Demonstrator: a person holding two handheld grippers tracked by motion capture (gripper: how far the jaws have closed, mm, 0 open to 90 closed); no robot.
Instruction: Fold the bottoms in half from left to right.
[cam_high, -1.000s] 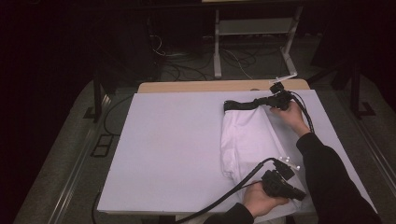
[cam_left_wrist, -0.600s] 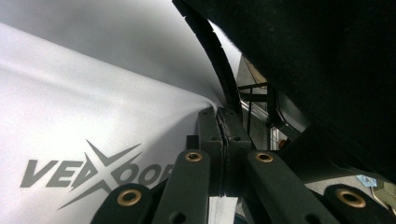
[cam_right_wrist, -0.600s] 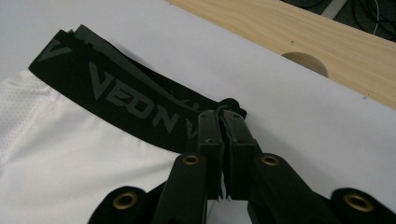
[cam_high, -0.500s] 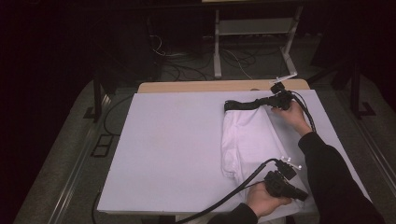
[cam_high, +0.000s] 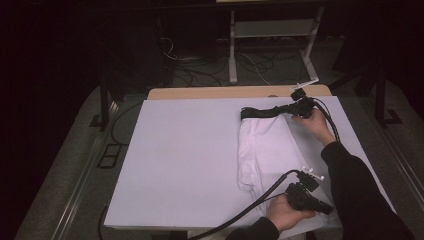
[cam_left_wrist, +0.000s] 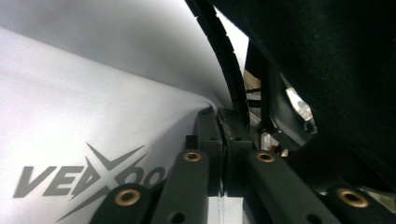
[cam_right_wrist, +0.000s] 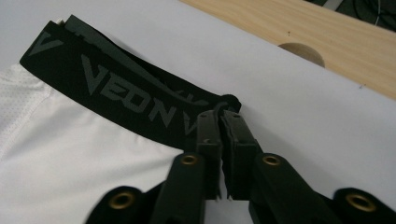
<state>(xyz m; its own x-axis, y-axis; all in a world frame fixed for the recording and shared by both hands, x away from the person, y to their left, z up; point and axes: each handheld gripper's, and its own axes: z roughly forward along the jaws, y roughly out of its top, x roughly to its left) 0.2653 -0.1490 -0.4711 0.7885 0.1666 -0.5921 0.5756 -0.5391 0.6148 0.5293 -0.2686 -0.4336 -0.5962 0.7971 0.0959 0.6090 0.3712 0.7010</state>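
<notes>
A white garment with a black waistband lies flat on the right half of the white-covered table. My right gripper is at the far right, shut on the end of the lettered waistband; its jaws pinch the band's tip. My left gripper is near the front edge, under the person's right sleeve. It is shut on the garment's near edge, and white fabric with a grey logo rises from its jaws.
A strip of bare wooden tabletop with a round hole runs along the far edge. Cables and a metal stand sit on the dark floor behind. The left gripper's cable trails over the table's front edge.
The left hand and its gripper have shifted slightly right along the front edge, still holding the garment. The right gripper has stayed on the waistband.
</notes>
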